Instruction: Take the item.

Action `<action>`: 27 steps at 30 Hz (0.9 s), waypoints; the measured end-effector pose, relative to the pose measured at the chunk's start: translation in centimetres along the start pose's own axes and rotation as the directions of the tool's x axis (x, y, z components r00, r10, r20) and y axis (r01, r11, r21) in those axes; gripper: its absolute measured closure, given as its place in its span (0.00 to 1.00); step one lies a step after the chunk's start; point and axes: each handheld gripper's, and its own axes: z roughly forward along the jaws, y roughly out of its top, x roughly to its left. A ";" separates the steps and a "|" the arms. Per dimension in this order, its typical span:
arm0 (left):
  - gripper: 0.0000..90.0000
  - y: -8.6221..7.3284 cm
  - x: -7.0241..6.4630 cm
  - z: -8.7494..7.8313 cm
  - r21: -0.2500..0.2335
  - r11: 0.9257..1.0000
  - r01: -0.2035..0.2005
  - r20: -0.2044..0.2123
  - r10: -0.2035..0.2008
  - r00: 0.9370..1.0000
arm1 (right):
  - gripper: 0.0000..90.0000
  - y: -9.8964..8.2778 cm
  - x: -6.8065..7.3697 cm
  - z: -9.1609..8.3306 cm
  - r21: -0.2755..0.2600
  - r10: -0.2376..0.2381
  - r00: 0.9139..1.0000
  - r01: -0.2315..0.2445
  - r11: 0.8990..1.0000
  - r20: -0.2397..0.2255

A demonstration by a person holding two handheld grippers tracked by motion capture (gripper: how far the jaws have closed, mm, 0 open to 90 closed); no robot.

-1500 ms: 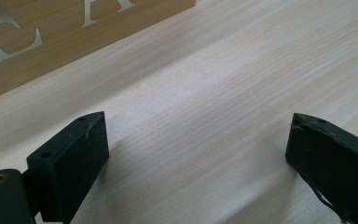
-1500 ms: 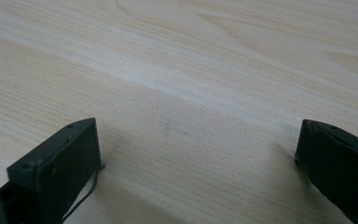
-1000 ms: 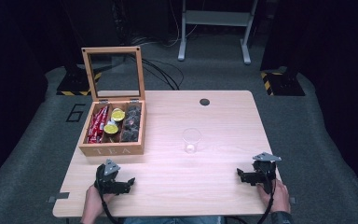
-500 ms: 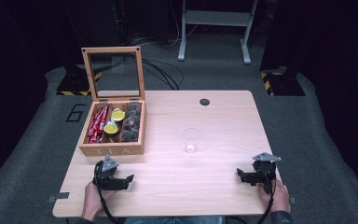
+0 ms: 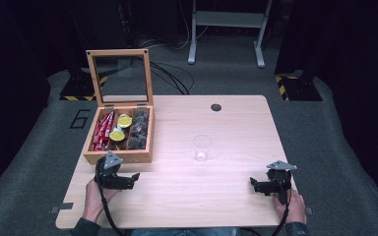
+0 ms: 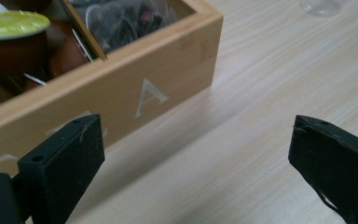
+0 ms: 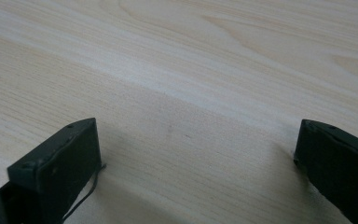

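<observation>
High view: we see the left claw [image 5: 128,179] at the lower left of the frame, just in front of the box [image 5: 120,156], which sits at the left of the surface [image 5: 226,191] with its glass lid [image 5: 119,77] standing upright. Our jaws there are apart with nothing between them, and they have just been opening. Red sticks [image 5: 103,131] lie in the box's left part, yellow-topped pods [image 5: 120,128] in the middle, dark bags [image 5: 139,132] at the right. A glass [image 5: 202,147] stands near the centre of the frame, well apart from both claws. The right claw [image 5: 256,186] rests at the lower right, jaws apart, empty.

Left gripper view: our two black jaws rise at the lower corners, wide apart over bare wood. The box [image 6: 121,93] fills the upper left, its front wall bearing a pale letter A; a pod [image 6: 11,25] and bags [image 6: 121,18] show inside. The glass's base [image 6: 319,5] sits at the top right edge.

Right gripper view: the right jaws stand wide apart at the lower corners, with plain surface [image 7: 191,70] between them.
</observation>
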 end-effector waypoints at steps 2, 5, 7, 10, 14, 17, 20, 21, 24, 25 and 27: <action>0.03 0.6 0.2 -0.1 -0.012 1.000 -0.003 -0.004 0.003 1.000 | 0.00 0.0 0.0 0.0 0.000 0.000 1.000 0.000 1.000 0.000; 0.02 1.7 0.6 -0.2 -0.017 1.000 -0.020 -0.014 0.019 1.000 | 0.00 0.0 0.0 0.0 0.000 0.000 1.000 0.000 1.000 0.000; 0.01 2.4 0.8 -0.2 -0.016 1.000 -0.020 -0.014 0.020 1.000 | 0.00 0.0 0.0 0.0 0.000 0.000 1.000 0.000 1.000 0.000; 0.01 3.2 1.2 0.0 -0.024 0.999 -0.023 -0.011 0.023 1.000 | 0.00 0.0 0.0 0.0 0.000 0.000 1.000 0.000 1.000 0.000; 0.01 4.2 1.6 0.2 -0.022 0.999 -0.026 -0.001 0.026 1.000 | 0.00 0.0 0.0 0.0 0.000 0.000 1.000 0.000 1.000 0.000; 0.03 5.2 2.0 0.5 -0.020 0.999 -0.047 -0.003 0.047 0.999 | 0.00 0.0 0.0 0.0 0.000 0.001 1.000 -0.001 1.000 0.000; 0.06 5.8 2.2 0.7 -0.018 0.998 -0.057 -0.004 0.057 0.998 | 0.00 0.0 0.0 0.0 0.001 0.005 1.000 -0.005 1.000 0.000; 0.06 6.3 2.2 0.8 -0.015 0.998 -0.068 -0.003 0.068 0.998 | 0.00 0.0 0.0 0.0 0.000 0.002 1.000 -0.002 1.000 0.000; 0.08 7.0 2.3 1.2 -0.012 0.996 -0.086 -0.011 0.086 0.996 | 0.00 0.0 0.0 0.0 0.000 0.001 1.000 -0.001 1.000 0.000; 0.10 7.2 2.4 1.3 -0.008 0.996 -0.089 -0.010 0.089 0.996 | 0.00 0.0 0.0 0.0 0.001 0.004 1.000 -0.004 1.000 0.000; 0.13 7.7 2.7 1.8 0.006 0.996 -0.093 -0.005 0.093 0.996 | 0.00 0.0 0.0 0.0 0.000 0.002 1.000 -0.002 1.000 0.000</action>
